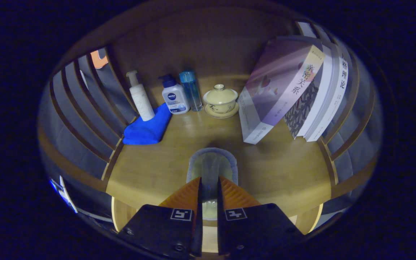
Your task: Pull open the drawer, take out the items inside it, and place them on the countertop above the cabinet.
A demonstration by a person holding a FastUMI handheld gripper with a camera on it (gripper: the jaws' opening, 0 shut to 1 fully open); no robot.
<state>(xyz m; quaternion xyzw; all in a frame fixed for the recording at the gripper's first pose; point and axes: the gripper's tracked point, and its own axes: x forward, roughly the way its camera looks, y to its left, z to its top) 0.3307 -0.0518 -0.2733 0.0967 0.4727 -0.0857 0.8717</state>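
Pale and thin, a flat item (212, 167) with a grey-edged rounded end was clamped between my gripper's (209, 187) two fingers, which pressed on it from both sides with only a narrow slot between them; it stuck out ahead of the fingertips over the wooden countertop (150, 169), and I could not tell whether it touched the wood. Beyond it, toward the back panel, a lidded cream teacup (221, 99) sat on its saucer. Just beside the cup stood a slim blue clear bottle (190, 90), then a white pump bottle with a dark blue top (174, 95), then a taller white pump bottle (140, 97) resting on a folded blue cloth (147, 128). On the other side of the cup, several books (287, 90) leaned tilted against the slatted side rail (349, 130). The drawer was out of my sight.
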